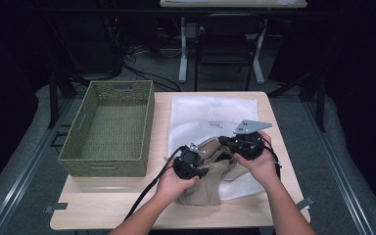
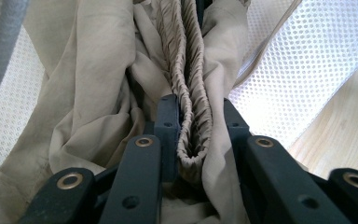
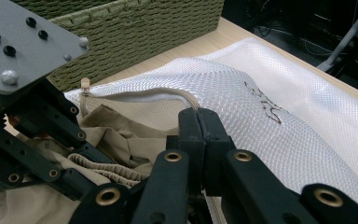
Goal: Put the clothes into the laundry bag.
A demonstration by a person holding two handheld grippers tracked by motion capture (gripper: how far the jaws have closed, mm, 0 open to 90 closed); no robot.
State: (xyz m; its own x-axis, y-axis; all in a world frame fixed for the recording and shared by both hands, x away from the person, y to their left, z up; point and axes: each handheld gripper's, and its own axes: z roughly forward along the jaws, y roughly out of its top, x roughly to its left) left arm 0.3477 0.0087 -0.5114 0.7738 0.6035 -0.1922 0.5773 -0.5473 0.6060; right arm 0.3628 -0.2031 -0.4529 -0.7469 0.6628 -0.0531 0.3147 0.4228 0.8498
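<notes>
**Beige garment halfway into mesh bag, both claws clamped**

Beige garment (image 1: 203,183) lies on the table w/ its gathered waistband (image 2: 191,93) running straight away from the left gripper (image 2: 193,119), whose jaws pinch it. Right gripper (image 3: 199,123), jaws closed on the rim of the white mesh bag (image 3: 270,88), sits just beyond. Bag mouth faces the garment, so IMO the left hand pushes forward. Both forearms low, wrists angled inward.
</notes>
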